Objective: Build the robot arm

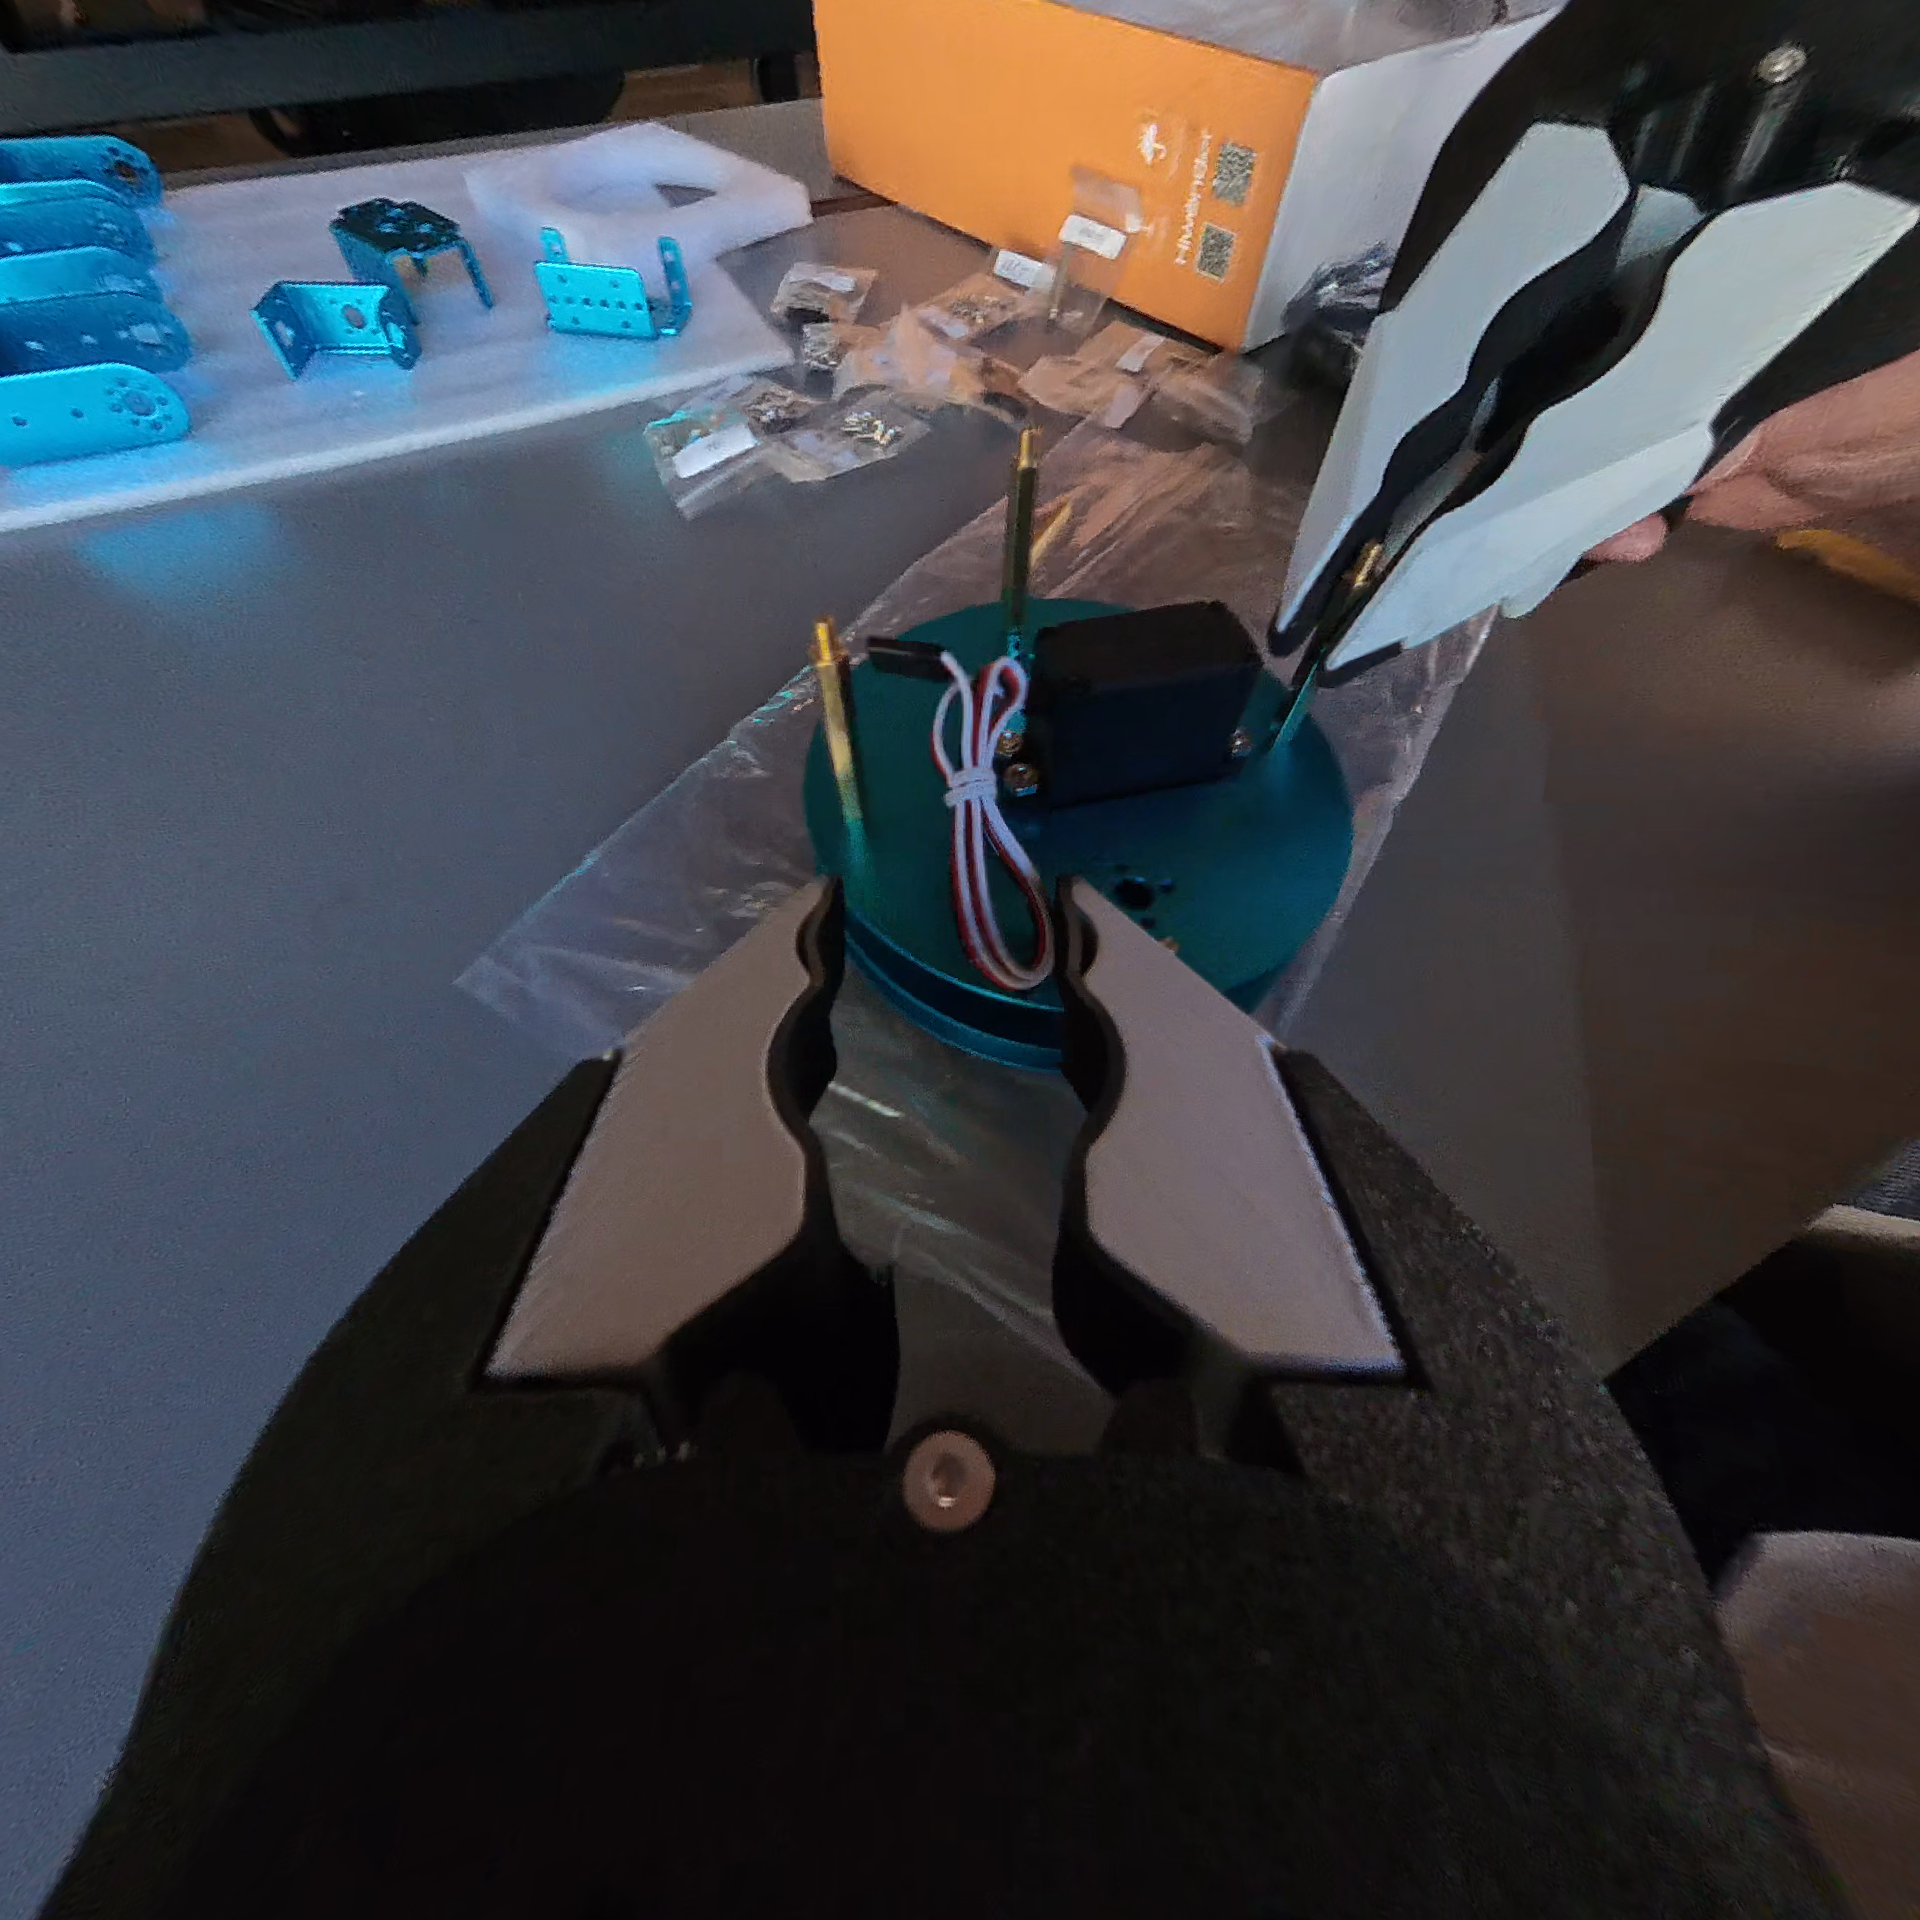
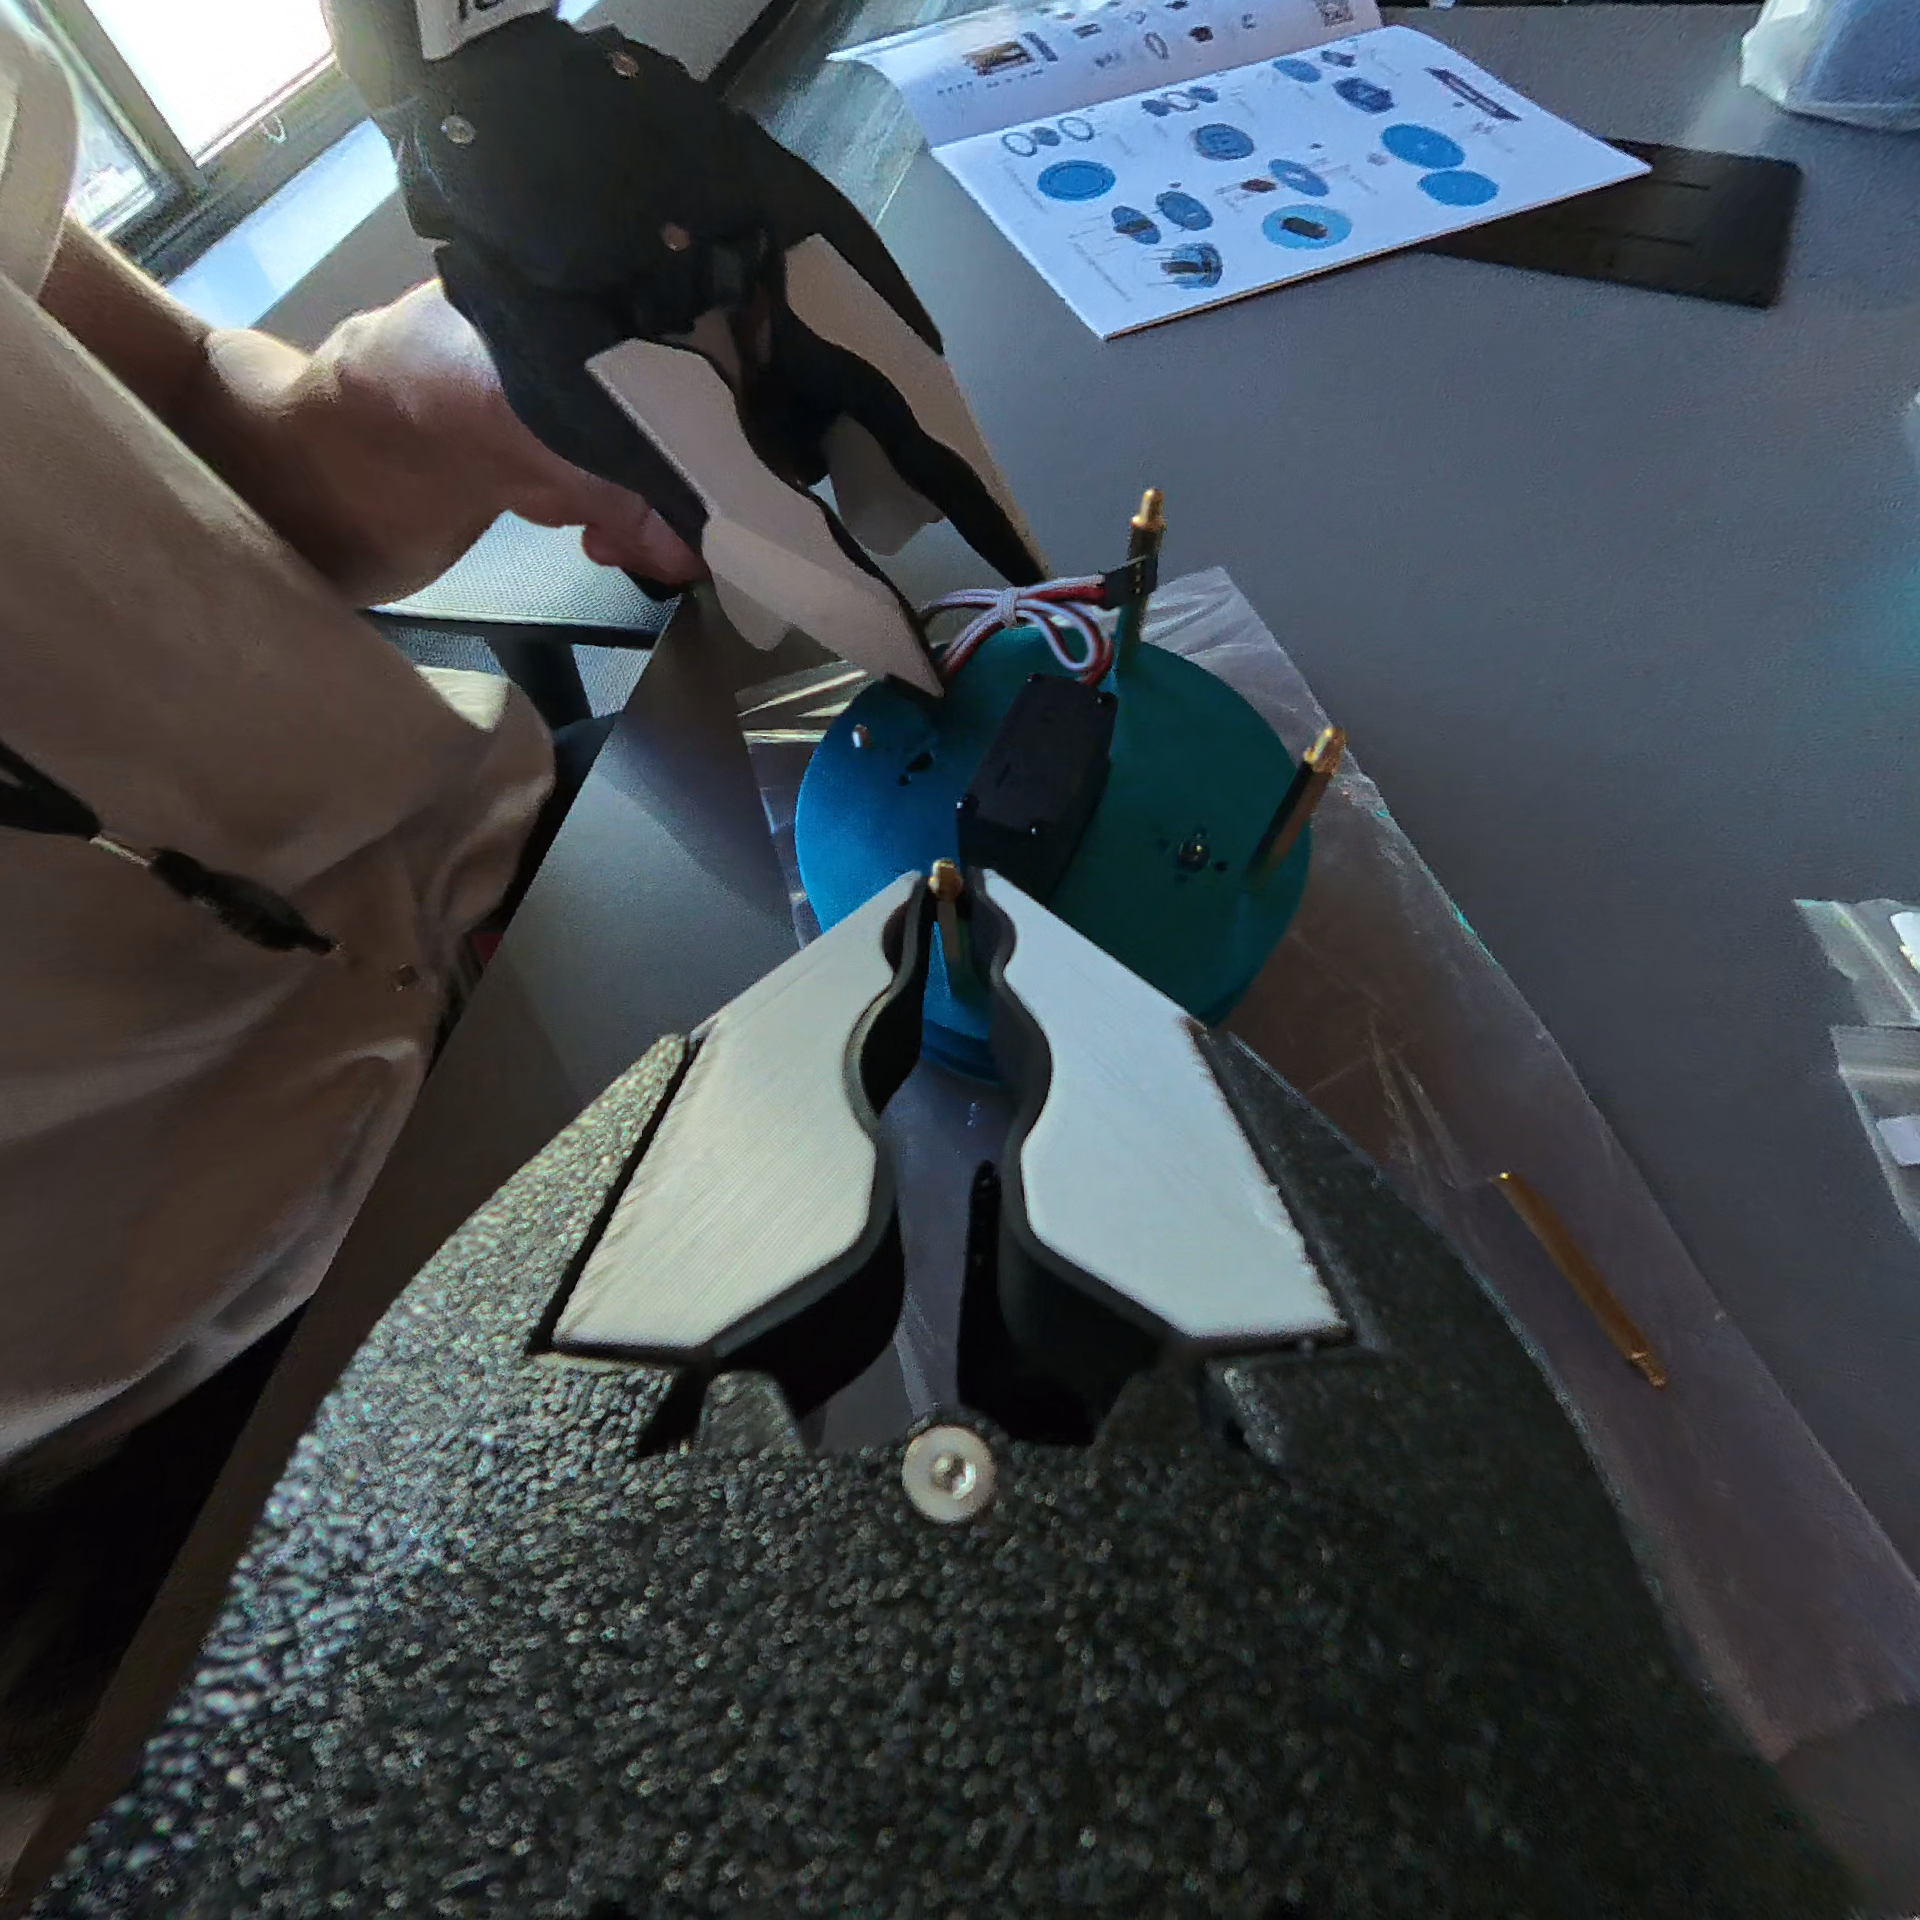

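Observation:
A round blue base (image 1: 1195,873) lies on a clear plastic bag (image 1: 644,914). It carries a black servo (image 1: 1143,696), a bundled red-white wire (image 1: 987,831) and three upright brass standoffs. My left gripper (image 1: 948,904) is open at the base's near rim, its tips on either side of the wire loop. My right gripper (image 2: 951,888) is shut on the brass standoff (image 2: 945,904) at the base's (image 2: 1174,914) near edge. The right gripper also shows in the left wrist view (image 1: 1314,649). The left gripper shows in the right wrist view (image 2: 987,634), beside the wire (image 2: 1018,608).
A loose brass standoff (image 2: 1579,1278) lies on the bag. Blue metal brackets (image 1: 613,291) sit on white foam, with small screw bags (image 1: 883,343) and an orange box (image 1: 1039,135) behind. An open booklet (image 2: 1247,156) lies far on the table. A person's sleeve (image 2: 208,727) is at the left.

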